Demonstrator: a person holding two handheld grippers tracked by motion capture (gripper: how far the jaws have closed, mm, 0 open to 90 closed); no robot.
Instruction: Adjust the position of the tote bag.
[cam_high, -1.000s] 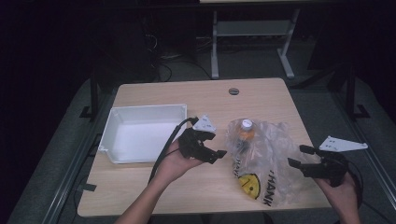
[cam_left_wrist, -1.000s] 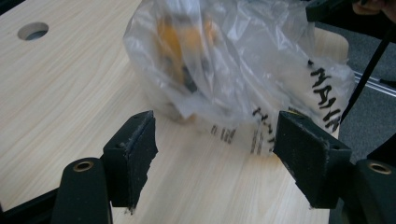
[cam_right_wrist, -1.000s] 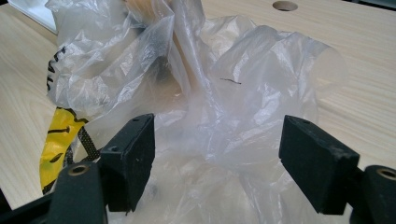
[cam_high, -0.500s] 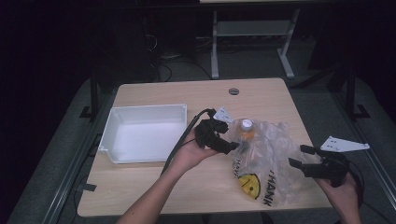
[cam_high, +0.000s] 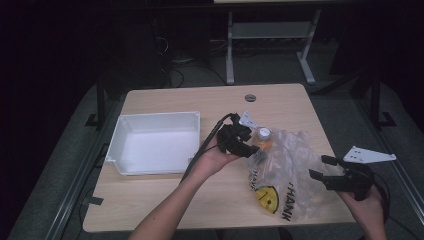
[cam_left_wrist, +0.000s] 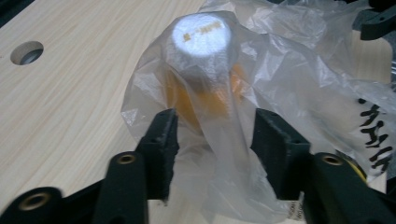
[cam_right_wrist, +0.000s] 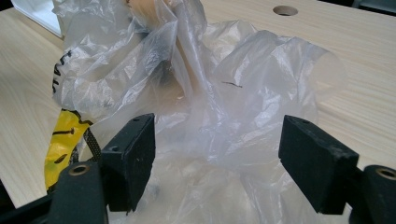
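A clear plastic bag (cam_high: 292, 165) with a yellow smiley and black lettering lies on the wooden table (cam_high: 165, 205). Inside it stands an orange bottle with a white cap (cam_high: 263, 134). My left gripper (cam_high: 252, 141) reaches in from the bottle's left. Its jaws have just been closing and now sit on either side of the bottle (cam_left_wrist: 201, 42), pressing the bag film (cam_left_wrist: 299, 70) against its orange body. My right gripper (cam_high: 318, 166) is at the bag's right edge. In its own view that gripper (cam_right_wrist: 217, 135) stands open and wide, with loose bag film (cam_right_wrist: 233, 70) bulging between the jaws.
A shallow white tray (cam_high: 155, 119) sits left of the bag. A round cable hole (cam_high: 250, 97) is near the table's far edge. Beyond the table stands a metal desk frame (cam_high: 230, 50) on a dark floor.
My left gripper moved right from beside the tray to the bottle, and its jaws drew in around it. The right gripper stayed where it was.
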